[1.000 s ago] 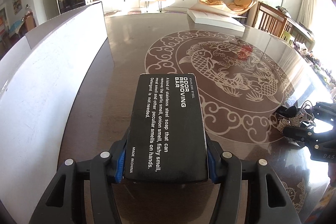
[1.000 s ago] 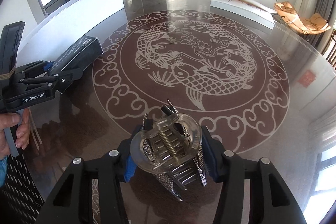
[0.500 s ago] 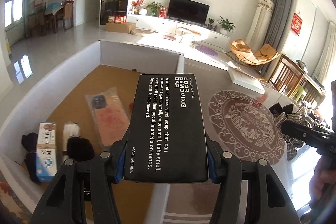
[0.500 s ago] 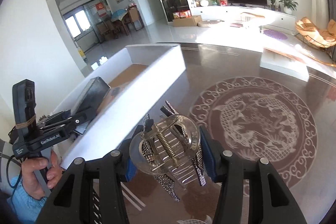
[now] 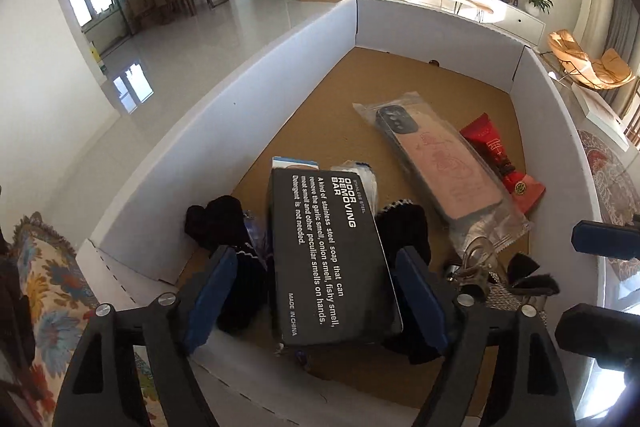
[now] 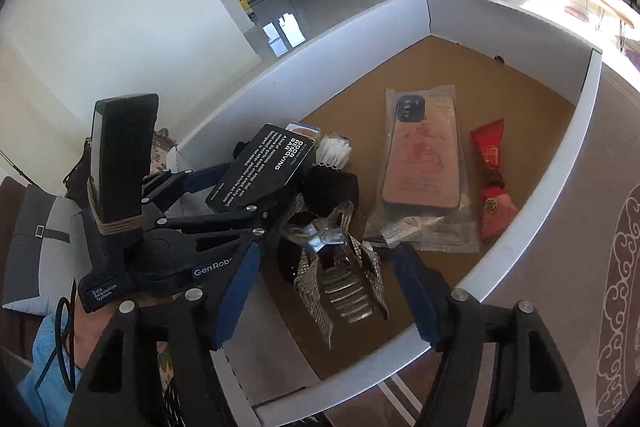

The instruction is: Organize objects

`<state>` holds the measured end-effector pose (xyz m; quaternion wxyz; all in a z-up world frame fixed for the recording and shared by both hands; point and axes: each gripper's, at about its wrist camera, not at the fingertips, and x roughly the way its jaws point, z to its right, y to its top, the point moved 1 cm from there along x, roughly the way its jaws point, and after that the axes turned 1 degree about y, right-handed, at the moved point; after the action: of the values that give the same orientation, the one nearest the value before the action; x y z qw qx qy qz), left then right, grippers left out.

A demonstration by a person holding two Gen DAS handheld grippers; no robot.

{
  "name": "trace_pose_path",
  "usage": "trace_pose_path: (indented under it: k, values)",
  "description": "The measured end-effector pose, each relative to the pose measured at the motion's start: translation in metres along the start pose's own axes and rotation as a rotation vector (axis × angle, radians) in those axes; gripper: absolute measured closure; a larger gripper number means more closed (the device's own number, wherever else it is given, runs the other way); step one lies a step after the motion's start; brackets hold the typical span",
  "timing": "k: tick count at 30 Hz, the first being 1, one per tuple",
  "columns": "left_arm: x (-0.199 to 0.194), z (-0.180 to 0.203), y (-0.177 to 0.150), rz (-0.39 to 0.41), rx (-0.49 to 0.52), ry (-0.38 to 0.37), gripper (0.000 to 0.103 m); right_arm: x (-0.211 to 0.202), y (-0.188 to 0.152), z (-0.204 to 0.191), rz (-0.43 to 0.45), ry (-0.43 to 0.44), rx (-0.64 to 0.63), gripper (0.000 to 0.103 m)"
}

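My left gripper (image 5: 316, 293) hangs over the near end of the white box (image 5: 240, 99). Its jaws are opening, and the black "Odor Removing Bar" carton (image 5: 332, 255) lies tilted between them with a gap at each pad. From the right wrist view the left gripper (image 6: 236, 195) and the carton (image 6: 264, 167) show at the left. My right gripper (image 6: 326, 293) is also opening. The rhinestone hair claw clip (image 6: 340, 279) sits loose between its blue pads, over the white box's (image 6: 520, 227) near corner. In the left wrist view the clip (image 5: 480, 267) shows beside the right gripper (image 5: 592, 283).
On the box's brown floor lie a bagged phone case (image 5: 444, 171), a red tube (image 5: 500, 155), black fuzzy items (image 5: 216, 219) and a small blue-and-white pack (image 5: 296, 163). The patterned brown table (image 6: 624, 267) runs along the right. A floral cloth (image 5: 40, 287) lies at the left.
Both grippers swung from over the table to above the white box. Both pairs of jaws spread, letting go of the black carton and the hair clip.
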<state>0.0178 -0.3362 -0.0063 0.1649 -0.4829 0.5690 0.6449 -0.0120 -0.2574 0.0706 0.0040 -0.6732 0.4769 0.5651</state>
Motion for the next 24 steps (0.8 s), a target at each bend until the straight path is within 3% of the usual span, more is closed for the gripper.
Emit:
trace_pose_path:
  k: [3, 7, 13, 19, 24]
  values:
    - [-0.016, 0.007, 0.000, 0.050, 0.035, 0.033, 0.000, -0.021, -0.001, 0.011, 0.059, -0.032, 0.010, 0.017]
    - [-0.034, 0.016, 0.003, 0.084, 0.047, 0.084, 0.000, -0.051, 0.002, 0.027, 0.104, -0.086, 0.021, 0.015]
    - [-0.071, 0.016, 0.006, 0.144, -0.044, 0.046, 0.000, -0.073, 0.006, 0.030, 0.115, -0.177, -0.006, 0.011]
    - [-0.092, 0.012, 0.005, 0.125, -0.109, -0.012, 0.000, -0.073, 0.013, 0.028, 0.098, -0.219, 0.006, 0.005]
    - [-0.094, 0.009, 0.001, 0.121, -0.112, 0.038, 0.000, -0.062, 0.017, 0.021, 0.072, -0.261, -0.009, 0.005]
